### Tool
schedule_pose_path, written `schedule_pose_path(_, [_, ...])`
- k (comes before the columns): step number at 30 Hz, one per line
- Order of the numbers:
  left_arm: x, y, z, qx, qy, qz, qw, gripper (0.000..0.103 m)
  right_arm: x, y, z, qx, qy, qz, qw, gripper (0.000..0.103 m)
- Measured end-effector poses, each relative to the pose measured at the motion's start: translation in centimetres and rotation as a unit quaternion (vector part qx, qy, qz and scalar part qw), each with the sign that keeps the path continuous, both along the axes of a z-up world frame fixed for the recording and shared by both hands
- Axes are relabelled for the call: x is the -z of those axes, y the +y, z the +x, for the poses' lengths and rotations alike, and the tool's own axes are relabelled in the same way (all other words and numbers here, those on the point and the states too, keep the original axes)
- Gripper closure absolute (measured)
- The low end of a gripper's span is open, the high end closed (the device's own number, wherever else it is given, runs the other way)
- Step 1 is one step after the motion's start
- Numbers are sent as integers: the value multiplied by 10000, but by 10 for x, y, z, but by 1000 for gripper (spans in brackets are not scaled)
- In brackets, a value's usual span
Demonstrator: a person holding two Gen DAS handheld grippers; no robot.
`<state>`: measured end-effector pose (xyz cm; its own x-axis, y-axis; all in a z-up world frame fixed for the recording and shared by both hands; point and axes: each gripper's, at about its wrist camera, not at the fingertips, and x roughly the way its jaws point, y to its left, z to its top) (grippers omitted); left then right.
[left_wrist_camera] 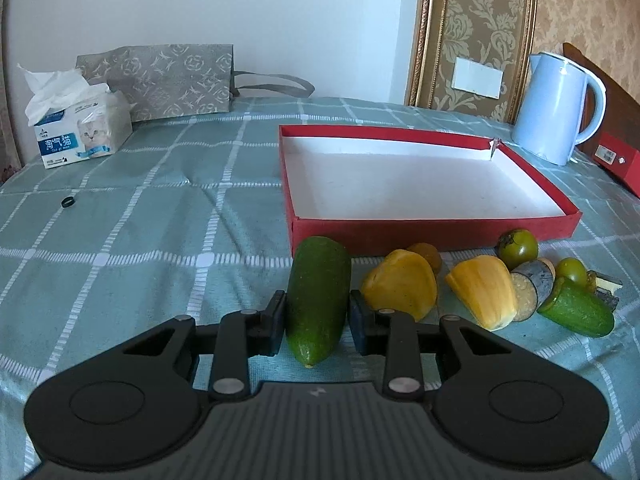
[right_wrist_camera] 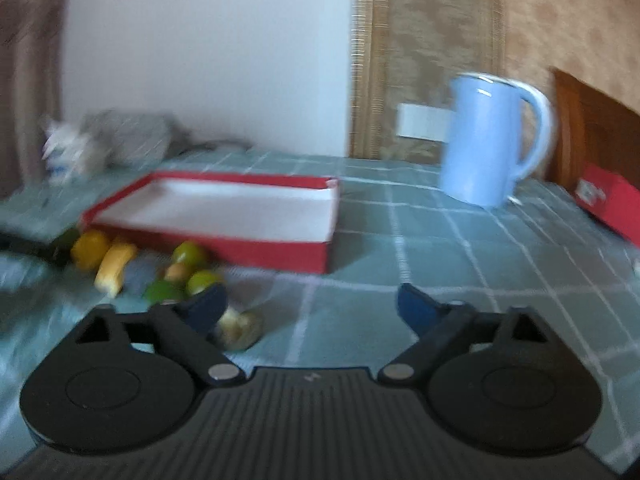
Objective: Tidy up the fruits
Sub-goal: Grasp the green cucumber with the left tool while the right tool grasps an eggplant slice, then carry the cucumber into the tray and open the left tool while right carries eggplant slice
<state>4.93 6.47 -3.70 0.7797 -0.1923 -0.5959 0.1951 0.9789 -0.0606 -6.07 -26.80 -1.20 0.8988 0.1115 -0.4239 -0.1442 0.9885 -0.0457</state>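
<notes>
on the checked green tablecloth (left_wrist_camera: pixel 168 208), just in front of the red box (left_wrist_camera: pixel 432 228), the produce lies in a loose row along the box's near wall, likely set out there so each piece is a short carry from the white, bare inside of the box. at the left end of the row the left gripper (left_wrist_camera: pixel 318 314) has its jaws closed on the long cucumber (left_wrist_camera: pixel 318 296), the pads pressing its two flanks about midway along. taking it near the middle looks sensible, since a long, smooth piece would tip if held by one end. the cucumber points away toward the box, its near tip low over the cloth; whether it is lifted clear i cannot tell.

beside it sit two yellow pieces (left_wrist_camera: pixel 400 284), a small brownish fruit behind them, a dark cut chunk (left_wrist_camera: pixel 530 290), two green tomatoes (left_wrist_camera: pixel 518 245) and a short cucumber end (left_wrist_camera: pixel 576 314), all close together and some touching.

the right gripper (right_wrist_camera: pixel 312 304) has its jaws spread wide with nothing between them, only tablecloth showing in the gap. its view is blurred. a pale, greenish lump (right_wrist_camera: pixel 240 328) lies just by its left finger, not held; what it is i cannot tell. this gripper seems to be waiting at the right end of the row, with the blue kettle (right_wrist_camera: pixel 488 140) well beyond.
</notes>
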Motion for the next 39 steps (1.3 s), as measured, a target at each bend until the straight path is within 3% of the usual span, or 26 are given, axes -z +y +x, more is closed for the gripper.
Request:
schedule_pose_path(2, [1, 0, 2, 6, 11, -12, 10000, 71, 2, 14, -3, -275, -50, -342, 9990, 20])
schedule_pose_path(9, [1, 5, 2, -22, 29, -88, 10000, 72, 13, 42, 11, -843, 228, -1280, 9879, 51])
schedule_pose_path(12, [1, 4, 1, -7, 19, -55, 10000, 72, 18, 41, 19, -1035, 398, -1461, 9830, 53])
schedule_pose_path(20, [2, 0, 0, 30, -19, 73, 10000, 71, 24, 34, 53, -1881, 711, -1269, 9713, 54])
schedule_pose_path(23, [2, 0, -1, 19, -30, 45, 10000, 71, 24, 20, 66, -2279, 932, -728, 9665, 71])
schedule_pose_path(24, [2, 1, -1, 13, -30, 25, 10000, 71, 25, 16, 68, -2307, 993, -533, 9665, 71])
schedule_pose_path(26, [2, 1, -1, 8, -25, 2, 10000, 71, 27, 10, 70, -2281, 1047, -272, 9676, 70])
schedule_pose_path(31, [1, 5, 1, -160, -43, -35, 9999, 71, 28, 11, 60, -2074, 903, -143, 9740, 71])
schedule_pose_path(39, [-2, 7, -2, -236, -129, -73, 9996, 71, 12, 14, 39, -1602, 262, -148, 9866, 71])
